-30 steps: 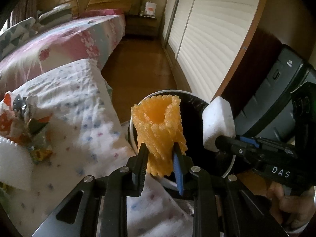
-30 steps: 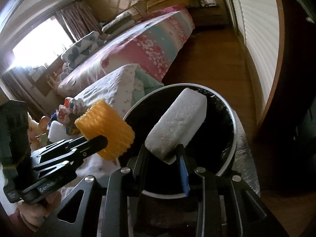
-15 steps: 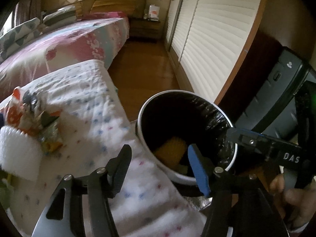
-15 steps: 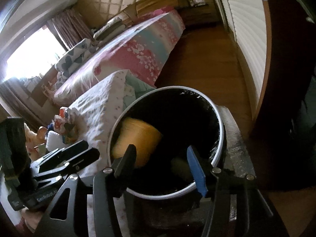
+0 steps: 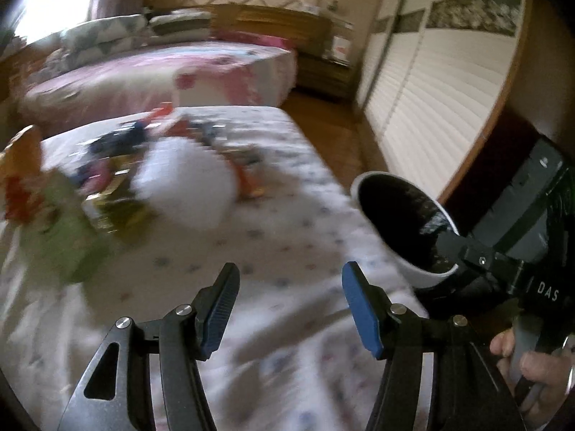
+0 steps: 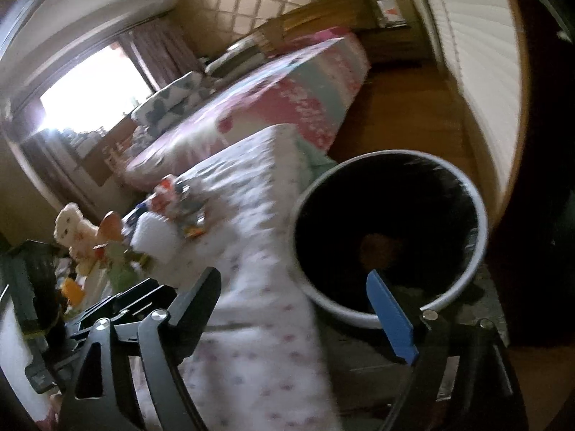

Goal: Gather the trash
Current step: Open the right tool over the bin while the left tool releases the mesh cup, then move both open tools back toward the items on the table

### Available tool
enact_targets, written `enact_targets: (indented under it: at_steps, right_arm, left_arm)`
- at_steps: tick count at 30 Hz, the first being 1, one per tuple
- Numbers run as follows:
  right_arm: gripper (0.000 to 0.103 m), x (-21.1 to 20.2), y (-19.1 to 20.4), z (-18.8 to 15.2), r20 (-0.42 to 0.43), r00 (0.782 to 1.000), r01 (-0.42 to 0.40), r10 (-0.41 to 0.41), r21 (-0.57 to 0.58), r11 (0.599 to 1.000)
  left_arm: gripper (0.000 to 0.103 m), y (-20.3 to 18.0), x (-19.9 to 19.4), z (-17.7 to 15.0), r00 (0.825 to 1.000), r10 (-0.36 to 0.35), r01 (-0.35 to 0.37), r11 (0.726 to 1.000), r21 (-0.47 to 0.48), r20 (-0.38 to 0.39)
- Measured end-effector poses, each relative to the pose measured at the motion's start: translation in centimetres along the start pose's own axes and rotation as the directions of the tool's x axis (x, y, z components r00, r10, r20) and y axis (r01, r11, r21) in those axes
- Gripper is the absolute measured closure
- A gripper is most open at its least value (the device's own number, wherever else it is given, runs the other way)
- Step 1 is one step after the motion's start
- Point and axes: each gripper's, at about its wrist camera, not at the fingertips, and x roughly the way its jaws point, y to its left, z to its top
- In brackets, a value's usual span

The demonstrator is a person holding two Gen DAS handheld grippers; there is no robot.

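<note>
A white bin with a black liner [image 5: 429, 273] [image 6: 481, 222] stands beside the quilted surface; the orange foam piece [image 6: 381, 251] lies inside it. My left gripper [image 5: 289, 294] is open and empty over the white dotted quilt [image 5: 251, 237]. My right gripper [image 6: 291, 298] is open and empty at the bin's near rim. A blurred pile of trash lies on the quilt: a white foam block [image 5: 187, 183] [image 6: 154, 233], colourful wrappers [image 5: 118, 194] [image 6: 183, 208] and a green packet [image 5: 64, 237].
A bed with a pink floral cover [image 5: 161, 75] [image 6: 280, 97] lies beyond. White slatted wardrobe doors [image 5: 442, 82] line the right. Wooden floor [image 6: 406, 115] runs between. A plush toy [image 6: 75, 226] sits at the left. The right gripper's body [image 5: 517, 273] is beside the bin.
Both grippers opened and dropped the orange foam and the white foam block into the bin. Since then both have swung left, away from the bin toward the trash pile.
</note>
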Motion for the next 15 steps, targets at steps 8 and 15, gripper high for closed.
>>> enact_targets:
  at_steps: [8, 15]
  right_arm:
    - [0.017, 2.4, 4.9, -1.8, -0.042, 0.997, -0.071, 0.068, -0.056, 0.996]
    - [0.018, 4.0, 7.6, -2.6, -0.074, 0.992, -0.105, 0.098, -0.098, 0.990]
  left_arm:
    - [0.043, 4.3, -4.1, -1.8, 0.994, 0.100, -0.096, 0.992, -0.086, 0.041]
    - [0.042, 7.5, -6.0, -2.6, 0.985, 0.166, -0.157, 0.975, -0.159, 0.049]
